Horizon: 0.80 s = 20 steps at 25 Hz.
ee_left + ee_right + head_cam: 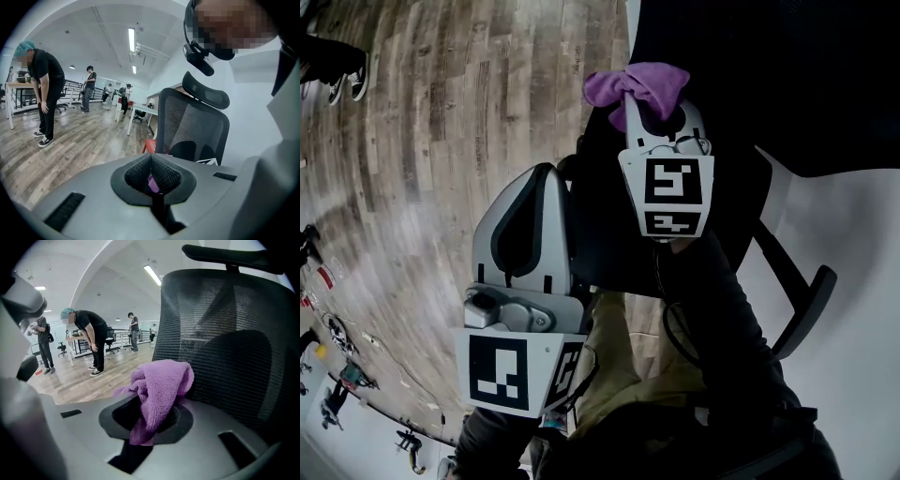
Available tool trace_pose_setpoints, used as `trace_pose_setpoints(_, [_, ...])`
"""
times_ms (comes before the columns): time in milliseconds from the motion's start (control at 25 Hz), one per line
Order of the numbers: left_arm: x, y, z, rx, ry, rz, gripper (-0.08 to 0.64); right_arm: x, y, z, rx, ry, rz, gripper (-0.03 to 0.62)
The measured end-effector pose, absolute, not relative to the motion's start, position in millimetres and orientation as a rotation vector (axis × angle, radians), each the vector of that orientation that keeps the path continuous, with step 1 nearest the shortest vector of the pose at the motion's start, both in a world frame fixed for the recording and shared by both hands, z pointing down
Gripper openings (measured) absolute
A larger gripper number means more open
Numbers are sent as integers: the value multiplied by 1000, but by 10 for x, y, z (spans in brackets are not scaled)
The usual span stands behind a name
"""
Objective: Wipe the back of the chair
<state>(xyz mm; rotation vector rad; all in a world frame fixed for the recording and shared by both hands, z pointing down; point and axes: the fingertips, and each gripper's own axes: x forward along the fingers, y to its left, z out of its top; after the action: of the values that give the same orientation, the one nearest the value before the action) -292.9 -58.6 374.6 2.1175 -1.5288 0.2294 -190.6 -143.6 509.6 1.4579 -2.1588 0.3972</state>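
Purple cloth point(161, 383) pinched in right gripper point(150, 416) | apparently touching chair back point(229, 343) | left gripper point(152, 177) jaws together

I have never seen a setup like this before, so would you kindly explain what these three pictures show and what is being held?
There is no robot: a person holds a two-jaw gripper in each hand. The head view comes from a camera on the person's head, looking steeply down at a wooden floor. The other two come from cameras riding on each gripper, looking along its jaws. The right gripper is clamped on a purple cloth, close to the chair back of black mesh. The left gripper has its jaws together; a purple sliver shows between them, and I cannot tell what it is. The black-and-white squares are marker cubes, part of the grippers.
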Motion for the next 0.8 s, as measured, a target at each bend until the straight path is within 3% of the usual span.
trace_pose_setpoints(800, [-2910,-492,3732,2140,-1518,232,8,-1969,-1309,5327,1412,-2154,454,67])
